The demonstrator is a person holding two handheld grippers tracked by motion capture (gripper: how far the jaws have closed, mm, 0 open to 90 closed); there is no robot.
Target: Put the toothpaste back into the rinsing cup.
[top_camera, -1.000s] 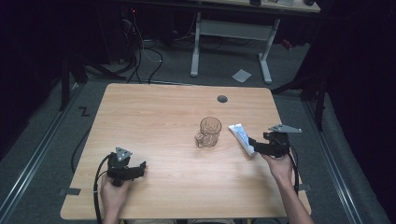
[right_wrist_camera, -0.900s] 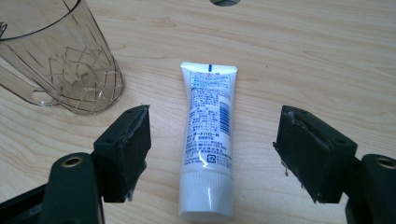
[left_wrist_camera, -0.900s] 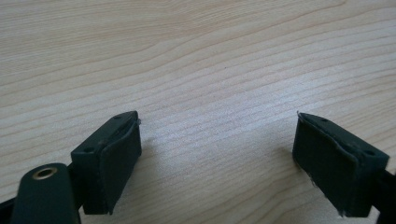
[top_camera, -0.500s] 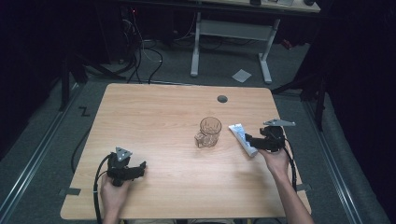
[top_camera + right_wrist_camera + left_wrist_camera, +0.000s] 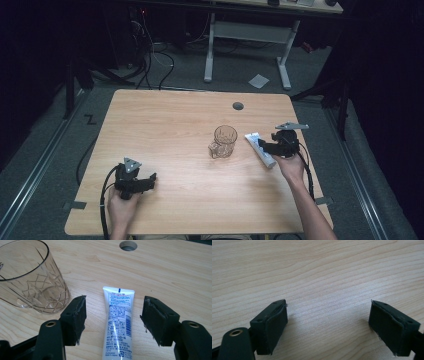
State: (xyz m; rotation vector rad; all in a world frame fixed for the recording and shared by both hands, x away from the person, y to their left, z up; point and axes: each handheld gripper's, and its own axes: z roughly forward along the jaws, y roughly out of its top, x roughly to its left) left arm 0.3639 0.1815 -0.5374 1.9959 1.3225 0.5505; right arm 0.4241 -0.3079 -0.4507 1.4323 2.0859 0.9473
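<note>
A white tube with blue print point(image 5: 258, 145) point(image 5: 118, 322) lies flat on the wooden table point(image 5: 165, 130), right of a clear cut-glass mug point(image 5: 223, 141) point(image 5: 30, 277). My right gripper point(image 5: 265, 146) point(image 5: 113, 317) is low over the tube's lower half, one jaw on each side. Its jaws have just been closing, but bare wood shows between each pad and the tube, so it is open. My left gripper point(image 5: 145, 181) point(image 5: 328, 322) rests near the table's front left, open over bare wood with nothing between its fingers.
A round cable hole point(image 5: 238, 106) point(image 5: 128, 245) sits near the table's far edge, beyond the mug. The mug stands close to the left jaw in the right gripper view. A desk frame point(image 5: 245, 45) and cables lie on the floor behind the table.
My right gripper has shifted a little left and away from me, settling over the tube, and its jaws stand narrower than before. The left gripper, mug and tube have not moved.
</note>
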